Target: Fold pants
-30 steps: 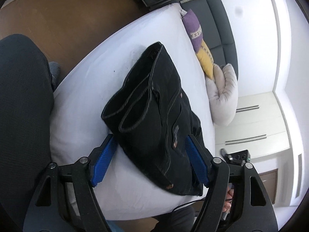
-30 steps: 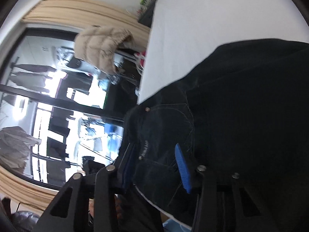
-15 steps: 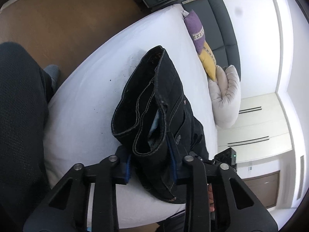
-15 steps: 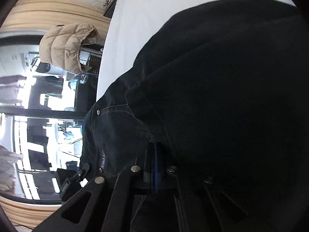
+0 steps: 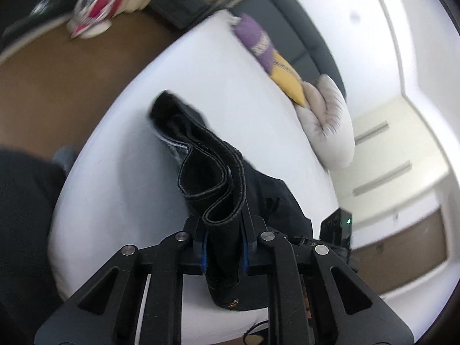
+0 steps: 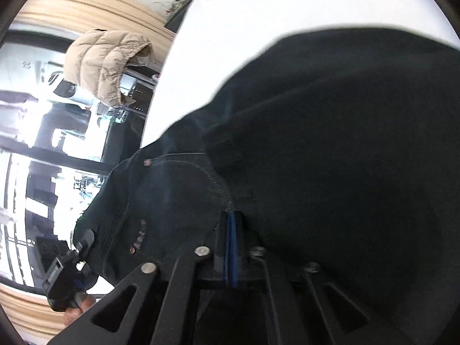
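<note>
The left gripper (image 5: 223,244) is pinching a thick bundle of the black pants (image 5: 212,178), its blue pads pressed in on both sides of the cloth with the doubled hem edges curling up just past them. The rest of the pants is trailing away from the grip over the white bed (image 5: 120,178), with pillows (image 5: 325,120) lying well apart near the headboard. The pants look like heavy denim: soft enough to sag, stiff enough at the seams to hold a crease, so stitched hems and the waistband seem the surest places to grip. The right gripper (image 6: 231,247) is closing its fingers almost together on a thin edge of the pants (image 6: 330,172) near the curved pocket seam. A tan puffer jacket (image 6: 106,63) is hanging beyond the bed.
</note>
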Demonstrator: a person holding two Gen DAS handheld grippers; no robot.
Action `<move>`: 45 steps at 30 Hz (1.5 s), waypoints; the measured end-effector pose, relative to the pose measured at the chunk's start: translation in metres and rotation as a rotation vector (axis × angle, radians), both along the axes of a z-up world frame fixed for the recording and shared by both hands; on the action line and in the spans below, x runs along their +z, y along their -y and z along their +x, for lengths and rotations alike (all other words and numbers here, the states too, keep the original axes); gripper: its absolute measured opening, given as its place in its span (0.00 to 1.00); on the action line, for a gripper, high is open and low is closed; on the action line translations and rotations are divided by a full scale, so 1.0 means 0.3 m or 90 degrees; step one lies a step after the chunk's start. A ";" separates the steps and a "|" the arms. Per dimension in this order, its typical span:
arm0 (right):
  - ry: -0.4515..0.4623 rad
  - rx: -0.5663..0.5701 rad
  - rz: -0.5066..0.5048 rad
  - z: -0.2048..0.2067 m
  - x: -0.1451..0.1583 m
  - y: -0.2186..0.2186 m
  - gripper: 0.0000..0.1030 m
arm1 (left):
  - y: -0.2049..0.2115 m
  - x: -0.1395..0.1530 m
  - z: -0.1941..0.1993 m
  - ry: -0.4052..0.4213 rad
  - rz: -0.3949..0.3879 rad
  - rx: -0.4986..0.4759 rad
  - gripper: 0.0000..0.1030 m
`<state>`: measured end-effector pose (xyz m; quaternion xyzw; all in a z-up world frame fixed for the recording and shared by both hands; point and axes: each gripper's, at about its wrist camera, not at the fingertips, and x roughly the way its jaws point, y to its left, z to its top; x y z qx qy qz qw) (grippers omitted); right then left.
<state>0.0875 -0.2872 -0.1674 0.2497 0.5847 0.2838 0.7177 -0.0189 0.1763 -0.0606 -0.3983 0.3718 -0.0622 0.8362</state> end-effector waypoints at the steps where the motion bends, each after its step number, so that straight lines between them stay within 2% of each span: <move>1: 0.008 0.001 0.019 -0.005 0.027 0.007 0.57 | 0.037 0.033 0.020 0.012 0.023 -0.017 0.14; 2: 0.026 -0.009 0.035 -0.013 0.062 0.022 0.81 | 0.073 0.061 0.039 0.022 0.045 -0.033 0.14; 3: 0.049 -0.023 0.042 -0.020 0.105 0.042 0.86 | 0.114 0.086 0.057 0.033 0.067 -0.051 0.14; 5: 0.069 -0.022 0.061 -0.018 0.173 0.072 0.87 | 0.213 0.130 0.093 0.053 0.121 -0.095 0.14; 9: 0.047 0.041 0.127 0.014 0.267 0.098 0.87 | 0.430 0.156 0.147 0.078 0.222 -0.181 0.14; 11: 0.059 0.073 0.116 0.025 0.313 0.090 0.88 | 0.530 0.149 0.150 0.085 0.276 -0.227 0.14; 13: 0.061 0.097 0.113 0.035 0.341 0.072 0.88 | 0.607 0.124 0.156 0.081 0.300 -0.257 0.14; 18: 0.066 0.153 0.064 0.018 0.384 -0.005 0.89 | 0.728 0.097 0.170 0.079 0.362 -0.292 0.14; 22: 0.073 0.189 -0.036 0.018 0.370 -0.085 0.89 | 0.791 0.093 0.150 0.088 0.413 -0.308 0.14; 24: 0.062 0.194 -0.037 0.037 0.370 -0.131 0.89 | 0.807 0.060 0.133 0.088 0.436 -0.321 0.14; 25: 0.062 0.198 -0.038 0.038 0.371 -0.141 0.88 | 0.828 0.052 0.130 0.088 0.449 -0.327 0.14; 27: 0.079 0.212 -0.052 0.033 0.380 -0.155 0.76 | 0.841 0.042 0.126 0.088 0.455 -0.334 0.14; 29: 0.084 0.226 -0.082 0.034 0.369 -0.160 0.48 | 0.863 0.037 0.126 0.090 0.463 -0.339 0.14; 32: 0.073 0.204 -0.093 0.044 0.342 -0.113 0.20 | 0.910 0.023 0.146 0.086 0.464 -0.343 0.14; 34: 0.076 0.183 -0.093 0.040 0.334 -0.068 0.16 | 0.934 0.017 0.149 0.088 0.464 -0.351 0.14; 39: 0.085 0.138 -0.071 0.024 0.327 0.042 0.15 | 1.020 0.021 0.170 0.101 0.462 -0.389 0.14; 45: 0.079 0.070 -0.030 0.059 0.321 0.253 0.15 | 1.234 0.053 0.234 0.144 0.460 -0.460 0.14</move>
